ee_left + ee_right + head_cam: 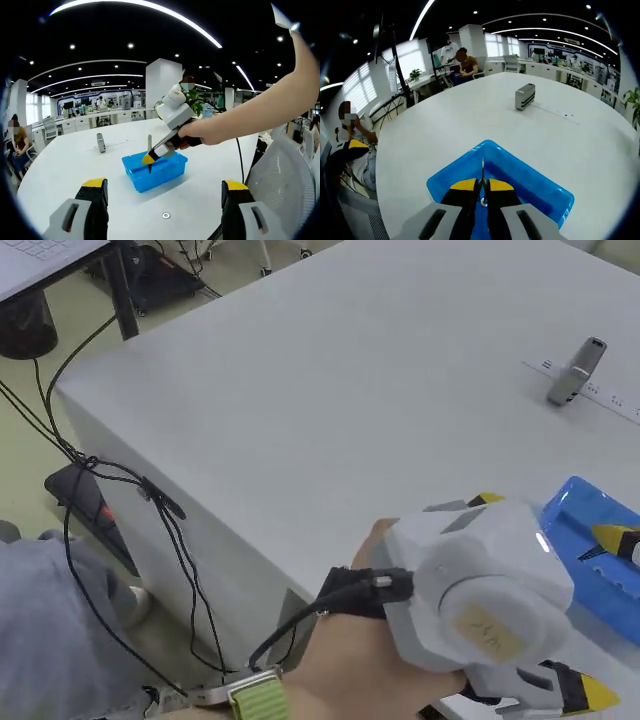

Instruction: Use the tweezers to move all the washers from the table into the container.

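— Where's the washer (165, 215)?
— On the table (70, 160) between your left gripper's (165, 184) spread jaws, short of the container (165, 175).
— And my right gripper (483, 186)?
— Clamped on the tweezers (483, 172), whose tips point down inside the container.

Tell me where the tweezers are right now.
The tweezers are clamped in the right gripper, tips down inside the blue container; in the left gripper view that is mid-table, right of the small grey box.
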A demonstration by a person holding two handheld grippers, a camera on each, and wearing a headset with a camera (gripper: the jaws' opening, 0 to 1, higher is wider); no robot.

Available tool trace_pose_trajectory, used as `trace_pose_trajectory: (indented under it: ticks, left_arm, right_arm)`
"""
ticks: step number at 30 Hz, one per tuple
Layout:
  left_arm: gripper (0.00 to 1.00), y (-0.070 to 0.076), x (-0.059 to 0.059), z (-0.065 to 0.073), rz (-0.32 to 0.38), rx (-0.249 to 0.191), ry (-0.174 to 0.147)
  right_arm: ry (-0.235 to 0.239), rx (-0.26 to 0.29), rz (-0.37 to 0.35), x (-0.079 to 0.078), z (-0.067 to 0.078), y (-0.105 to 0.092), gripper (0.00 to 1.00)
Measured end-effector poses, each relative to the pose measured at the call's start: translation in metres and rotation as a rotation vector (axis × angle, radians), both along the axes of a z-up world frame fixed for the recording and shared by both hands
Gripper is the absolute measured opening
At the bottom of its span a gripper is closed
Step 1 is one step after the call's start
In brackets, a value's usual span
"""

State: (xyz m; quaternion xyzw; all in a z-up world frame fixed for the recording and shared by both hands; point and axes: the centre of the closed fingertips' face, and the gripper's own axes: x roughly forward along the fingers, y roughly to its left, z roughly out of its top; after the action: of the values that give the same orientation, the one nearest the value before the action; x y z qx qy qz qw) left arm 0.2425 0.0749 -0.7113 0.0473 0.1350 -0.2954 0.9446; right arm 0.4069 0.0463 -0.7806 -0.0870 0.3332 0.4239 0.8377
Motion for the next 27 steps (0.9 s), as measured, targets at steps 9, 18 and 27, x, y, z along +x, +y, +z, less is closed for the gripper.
trace_pose_trajectory:
  ticks: [9, 18, 27]
  left_arm:
    - [0.97, -0.001, 0.0, -0.001, 0.012, -0.004, 0.002]
    - [0.97, 0.002, 0.001, -0.002, 0.024, -0.014, 0.013]
    - [0.97, 0.003, 0.001, 0.0, 0.035, -0.049, 0.017]
  right_arm:
    - [-0.004, 0.043, -0.002, -0.001, 0.002, -0.001, 0.04]
    - [-0.052, 0.174, 0.002, -0.026, 0.042, 0.002, 0.03]
    - [-0.028, 0.292, 0.167, -0.098, 0.076, 0.028, 0.03]
